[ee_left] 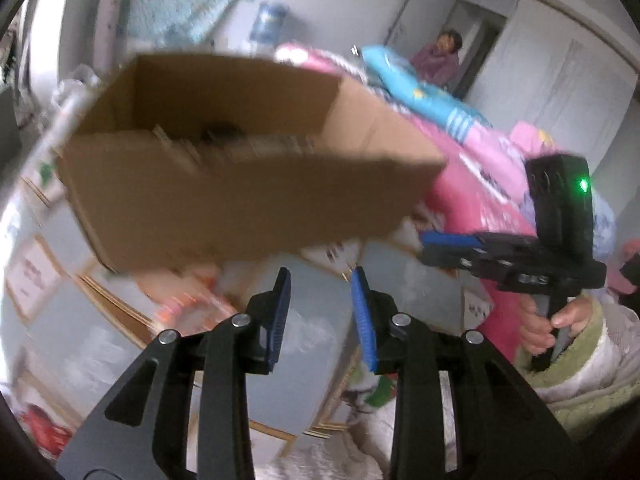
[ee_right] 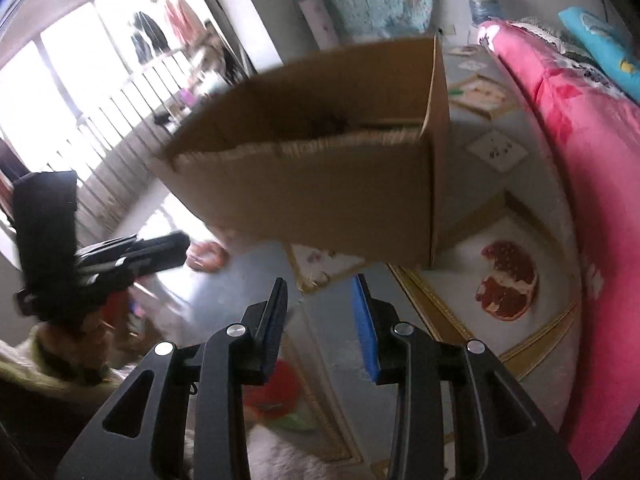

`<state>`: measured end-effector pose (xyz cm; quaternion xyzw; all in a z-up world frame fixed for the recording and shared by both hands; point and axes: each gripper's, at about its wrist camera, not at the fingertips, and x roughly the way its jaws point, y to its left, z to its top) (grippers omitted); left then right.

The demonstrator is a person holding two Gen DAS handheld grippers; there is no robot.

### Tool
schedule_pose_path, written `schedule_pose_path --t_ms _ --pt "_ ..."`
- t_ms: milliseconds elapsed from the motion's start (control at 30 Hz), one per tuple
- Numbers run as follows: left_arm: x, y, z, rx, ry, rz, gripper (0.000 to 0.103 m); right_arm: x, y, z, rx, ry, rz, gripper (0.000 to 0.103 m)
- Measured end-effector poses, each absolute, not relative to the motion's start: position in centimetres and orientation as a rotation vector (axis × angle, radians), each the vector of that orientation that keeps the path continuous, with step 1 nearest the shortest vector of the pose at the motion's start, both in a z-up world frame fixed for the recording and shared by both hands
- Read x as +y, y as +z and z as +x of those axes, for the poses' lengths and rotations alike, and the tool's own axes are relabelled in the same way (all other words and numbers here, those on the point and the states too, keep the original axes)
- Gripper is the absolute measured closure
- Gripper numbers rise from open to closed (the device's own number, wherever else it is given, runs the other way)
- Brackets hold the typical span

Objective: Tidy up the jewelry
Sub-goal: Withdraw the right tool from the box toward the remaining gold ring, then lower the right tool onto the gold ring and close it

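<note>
Nearest the lens in the left wrist view stood the left gripper, its blue-padded jaws parted with nothing between them; the right wrist view showed the right gripper the same way, released and empty. Each tool also appeared in the other's picture: the right one at about three o'clock of the left view, held by the person's right hand in a pale fleecy sleeve, the left one at about nine o'clock of the right view. Ahead of both, at roughly eleven to twelve o'clock, sat the open cardboard box, well apart from either set of fingers and heavily blurred. Its top was open, the near rim looked raggedly cut, and something dark lay inside against the far wall; whether that was jewelry could not be told, and no loose piece of jewelry showed anywhere. The box stood on pale tiled flooring, with pink bedding at about three o'clock in the right view. Judging from this, the step in hand was the approach to the box. To do it well, both tools should probably slow before the rim, come in from above rather than against the thin wall, which looked easy to push or tip, and keep the jaws parted until the contents could be seen clearly.
</note>
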<state>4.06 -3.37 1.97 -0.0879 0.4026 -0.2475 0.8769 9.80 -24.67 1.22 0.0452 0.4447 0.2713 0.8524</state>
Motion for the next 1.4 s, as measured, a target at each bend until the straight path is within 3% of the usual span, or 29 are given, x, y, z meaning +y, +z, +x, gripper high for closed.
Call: schedule_pose_path --t_ms 500,800,1400 --pt "-11.8 -2.2 6.2 0.814 -0.516 0.229 0.074 -25.8 -2.2 11.2 0.949 0.472 0.209 0.07" --pt "-13.1 -2.6 6.9 0.804 -0.511 0.264 0.092 -26.9 -3.2 11.8 0.954 0.484 0.263 0.07" --pt "-11.6 -2.6 5.2 0.826 -0.458 0.253 0.093 -26.9 -2.0 10.3 0.903 0.511 0.224 0.07"
